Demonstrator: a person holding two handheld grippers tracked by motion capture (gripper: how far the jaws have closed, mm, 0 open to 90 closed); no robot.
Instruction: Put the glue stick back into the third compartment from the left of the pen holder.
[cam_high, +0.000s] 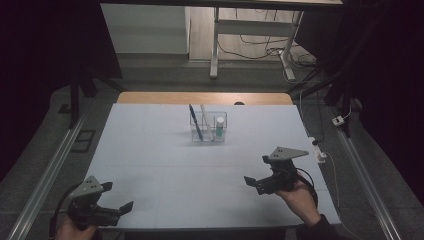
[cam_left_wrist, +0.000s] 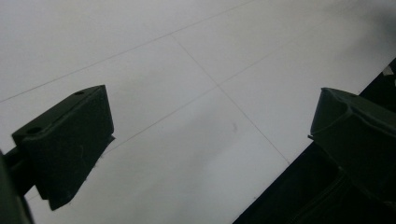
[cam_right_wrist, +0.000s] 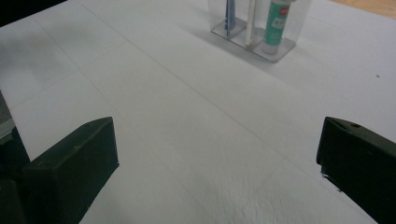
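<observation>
High view: clear organizer (cam_high: 208, 127) sits upper centre of frame on the white table (cam_high: 150, 165), holding a blue pen (cam_high: 195, 121), a clear stick & a glue stick (cam_high: 219, 127). Left gripper (cam_high: 120, 197) lower left, right gripper (cam_high: 252, 181) lower right, both jaws apart, holding nothing, well apart from it. Work looks unstarted or wrapped up; can't tell which.

Left gripper view: bare table, near edge at lower right.

Right gripper view: organizer (cam_right_wrist: 254, 39) top centre, open room between.

The clear plastic holder (cam_high: 208, 126) is gleaming glossy on the matt white surface (cam_high: 150, 165); the hand-held gripper (cam_right_wrist: 215, 172) is looking matt black.
</observation>
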